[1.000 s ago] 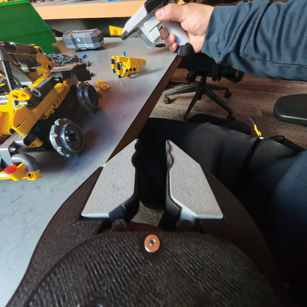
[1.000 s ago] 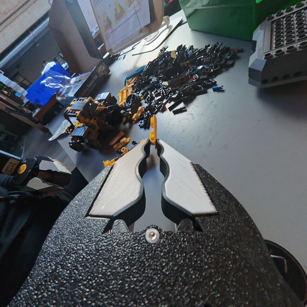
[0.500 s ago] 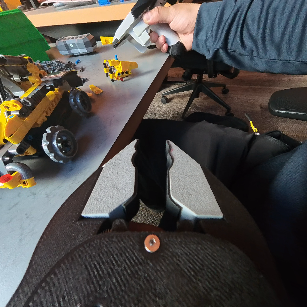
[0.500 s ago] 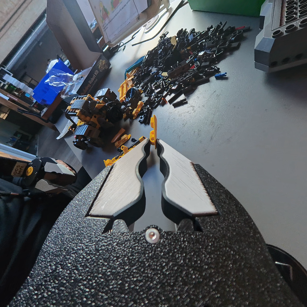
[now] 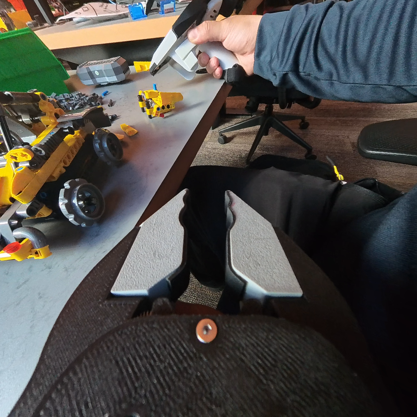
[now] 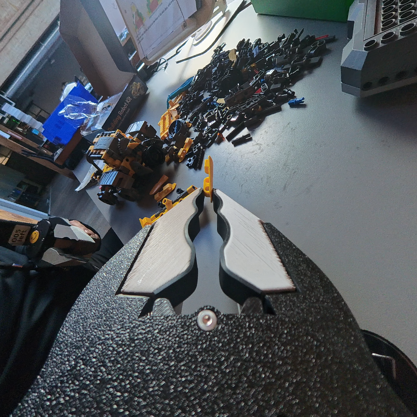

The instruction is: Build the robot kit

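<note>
Toy vehicle (image 6: 126,160) at ten o'clock on table (image 6: 316,203). Loose-parts pile (image 6: 248,90) at twelve, behind it. Studded block (image 6: 383,49) at two, beside pile.

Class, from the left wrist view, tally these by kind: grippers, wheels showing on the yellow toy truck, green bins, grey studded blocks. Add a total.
Grippers: 2 (left gripper open; right gripper shut on a yellow piece)
Wheels on the toy truck: 2
Green bins: 1
Grey blocks: 1
Total: 6
</note>
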